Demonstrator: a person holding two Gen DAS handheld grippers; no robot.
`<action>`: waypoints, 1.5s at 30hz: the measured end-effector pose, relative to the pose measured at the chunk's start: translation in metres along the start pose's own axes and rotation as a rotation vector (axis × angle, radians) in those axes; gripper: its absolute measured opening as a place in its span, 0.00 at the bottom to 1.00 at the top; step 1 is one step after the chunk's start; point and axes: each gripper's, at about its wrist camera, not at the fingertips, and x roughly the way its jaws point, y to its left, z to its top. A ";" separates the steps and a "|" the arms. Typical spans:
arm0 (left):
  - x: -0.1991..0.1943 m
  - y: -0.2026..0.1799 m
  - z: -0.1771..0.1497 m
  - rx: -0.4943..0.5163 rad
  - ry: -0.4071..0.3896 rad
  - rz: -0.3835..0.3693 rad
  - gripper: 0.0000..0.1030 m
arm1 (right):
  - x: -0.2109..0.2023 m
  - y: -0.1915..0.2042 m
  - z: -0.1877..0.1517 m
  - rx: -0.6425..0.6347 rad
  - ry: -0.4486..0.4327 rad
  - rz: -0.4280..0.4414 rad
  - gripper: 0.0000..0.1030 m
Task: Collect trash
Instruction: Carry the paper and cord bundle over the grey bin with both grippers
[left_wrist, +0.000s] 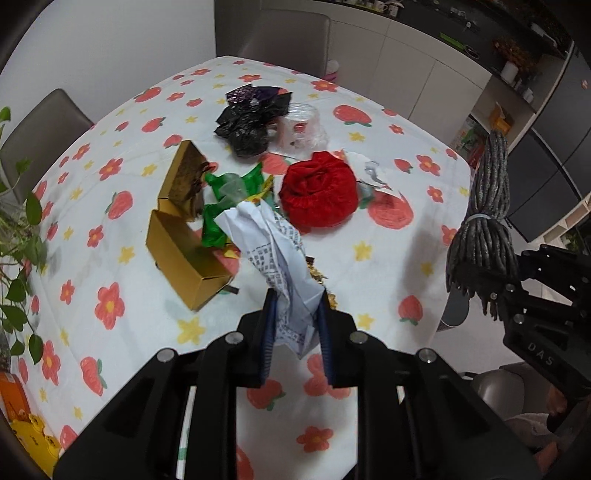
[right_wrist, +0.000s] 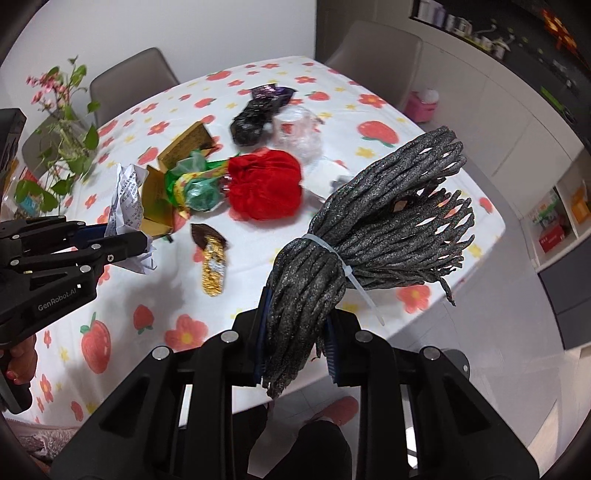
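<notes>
Left claw (left_wrist: 297, 314) is clamped on a crumpled printed paper (left_wrist: 277, 251), held up off the bench (left_wrist: 388, 258). Right claw (right_wrist: 297, 328) is pinching a zip-tied bundle of gray cords (right_wrist: 369, 229) by the bench's edge. Gold box (left_wrist: 184, 254), red cloth wad (left_wrist: 319, 192), black bag (left_wrist: 247, 122) and green wrappers (left_wrist: 229, 192) are all piled on the flowery tablecloth.

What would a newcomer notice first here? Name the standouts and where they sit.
The grey cord bundle, zip-tied, fills the right wrist view, clamped in the right tool. The left tool grips crumpled printed paper above the strawberry tablecloth. Mid-table, a bright red fabric ball sits among the litter, right of a gold box.
</notes>
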 end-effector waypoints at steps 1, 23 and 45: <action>0.002 -0.008 0.002 0.018 0.003 -0.007 0.21 | -0.004 -0.008 -0.004 0.019 -0.005 -0.007 0.23; 0.071 -0.364 0.043 0.366 0.051 -0.190 0.21 | -0.091 -0.316 -0.160 0.329 -0.019 -0.204 0.23; 0.381 -0.552 -0.030 0.781 0.318 -0.317 0.22 | 0.149 -0.450 -0.311 0.421 0.176 -0.186 0.24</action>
